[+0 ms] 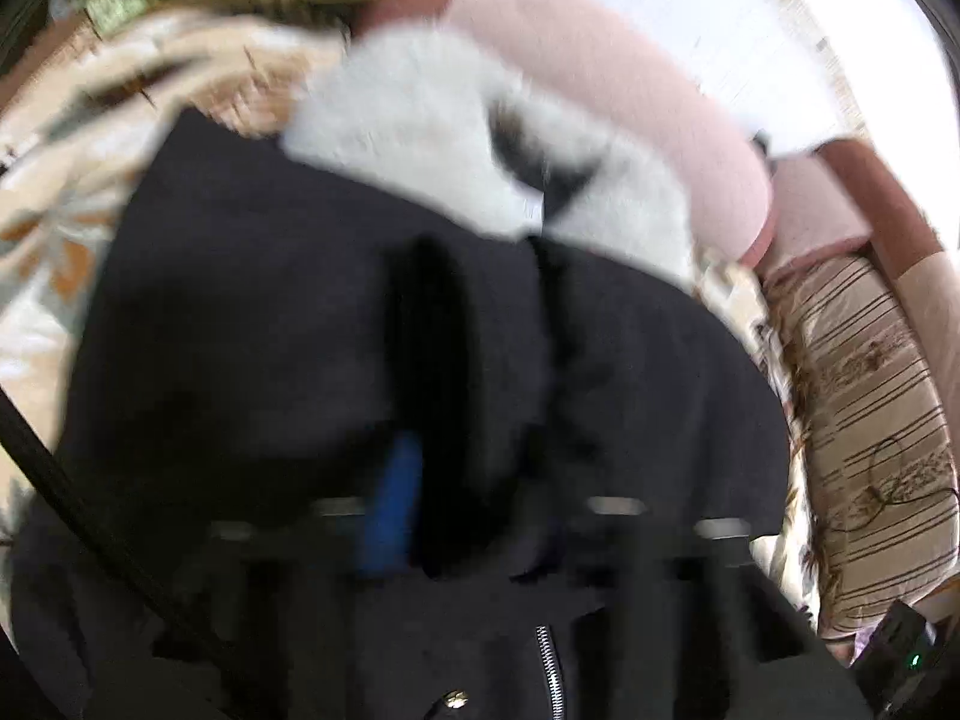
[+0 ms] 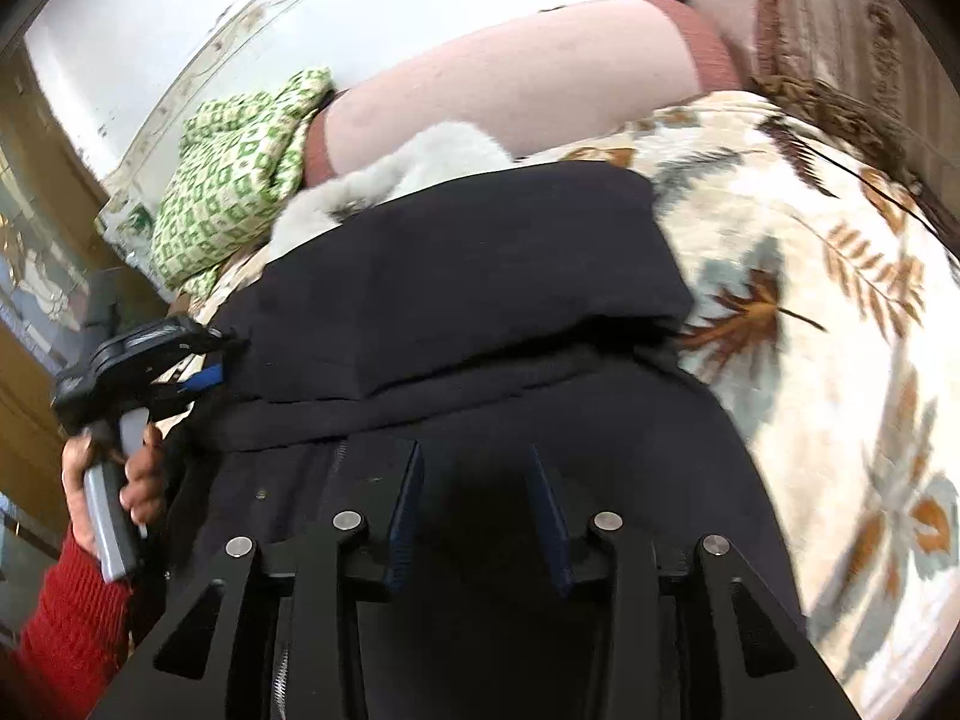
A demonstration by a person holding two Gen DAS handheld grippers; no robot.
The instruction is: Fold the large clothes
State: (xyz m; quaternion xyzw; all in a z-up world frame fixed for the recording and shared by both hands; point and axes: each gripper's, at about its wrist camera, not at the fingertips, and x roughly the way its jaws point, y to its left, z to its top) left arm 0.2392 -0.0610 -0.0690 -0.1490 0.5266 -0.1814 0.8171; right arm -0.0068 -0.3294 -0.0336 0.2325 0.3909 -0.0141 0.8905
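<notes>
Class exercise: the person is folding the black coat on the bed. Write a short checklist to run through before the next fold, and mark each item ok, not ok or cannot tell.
1. Coat lies on the bedspread: ok.
2. One panel already folded over the body: ok.
3. Right gripper free of cloth, its jaws apart above the coat: ok.
4. Left gripper has hold of the coat's edge: cannot tell, since it sits at the edge but the left wrist view is blurred.
5. Fur collar tucked flat: not ok, it sticks out past the fold.
</notes>
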